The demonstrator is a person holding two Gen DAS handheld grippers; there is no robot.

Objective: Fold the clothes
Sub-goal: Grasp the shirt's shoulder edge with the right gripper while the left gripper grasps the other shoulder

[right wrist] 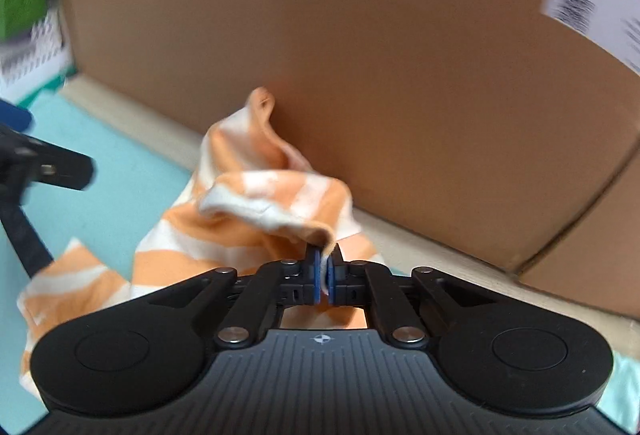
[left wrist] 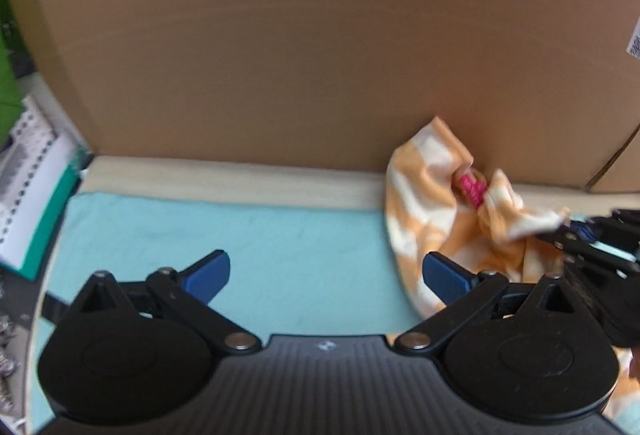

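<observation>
An orange-and-white striped garment [left wrist: 436,219] lies crumpled on a light blue cloth [left wrist: 260,247], up against a cardboard box. A pink patch [left wrist: 472,189] shows in its folds. In the right wrist view the garment [right wrist: 256,219] rises in a bunch, and my right gripper [right wrist: 323,271] is shut on a white-hemmed edge of it. That gripper [left wrist: 576,231] also shows at the right of the left wrist view, pinching the fabric. My left gripper [left wrist: 326,277] is open over the blue cloth, its right finger [left wrist: 444,277] beside the garment, nothing between the pads.
A big cardboard box [left wrist: 320,55] walls off the far side, with a white label [right wrist: 592,7] on it. A strip of pale tabletop [left wrist: 224,177] runs along its foot. White and green items [left wrist: 28,171] are stacked at the left. My left gripper's arm [right wrist: 44,167] shows at left.
</observation>
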